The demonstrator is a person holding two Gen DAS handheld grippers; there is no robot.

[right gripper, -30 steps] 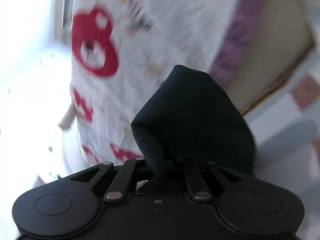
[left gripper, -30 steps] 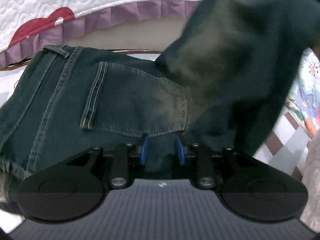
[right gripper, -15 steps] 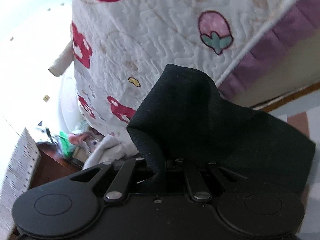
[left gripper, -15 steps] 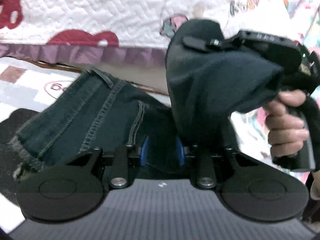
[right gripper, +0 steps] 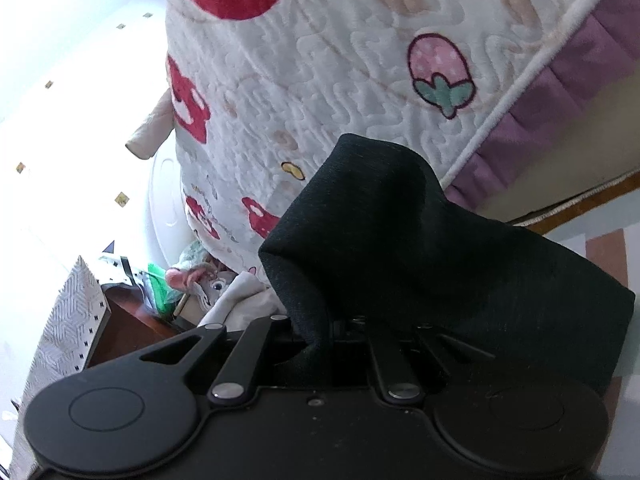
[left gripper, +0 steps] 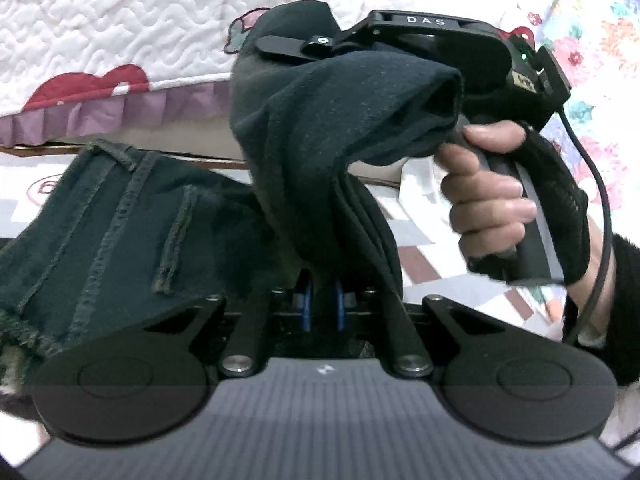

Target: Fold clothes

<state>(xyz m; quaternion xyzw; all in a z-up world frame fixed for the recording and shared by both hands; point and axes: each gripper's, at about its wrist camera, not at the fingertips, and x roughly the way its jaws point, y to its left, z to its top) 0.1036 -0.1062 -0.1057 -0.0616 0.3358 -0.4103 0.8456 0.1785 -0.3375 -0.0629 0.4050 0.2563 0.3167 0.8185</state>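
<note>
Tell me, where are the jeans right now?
In the left wrist view, the jeans lie spread at lower left, below the quilt's purple frill, with one end lifted between the left tool and right tool.

The left gripper (left gripper: 322,306) is closing on a fold of the dark jeans (left gripper: 312,128); it has risen. The right gripper (left gripper: 280,46), with its hand (left gripper: 492,196), has swung into the left wrist view.

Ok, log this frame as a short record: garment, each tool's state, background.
garment: dark jeans, one end lifted, the rest lying on the patterned floor
left tool: jaws closing, denim between them
right tool: shut on the jeans' raised fold
right hand: gripping that tool's handle
background: quilted strawberry bedspread, purple frill
</note>
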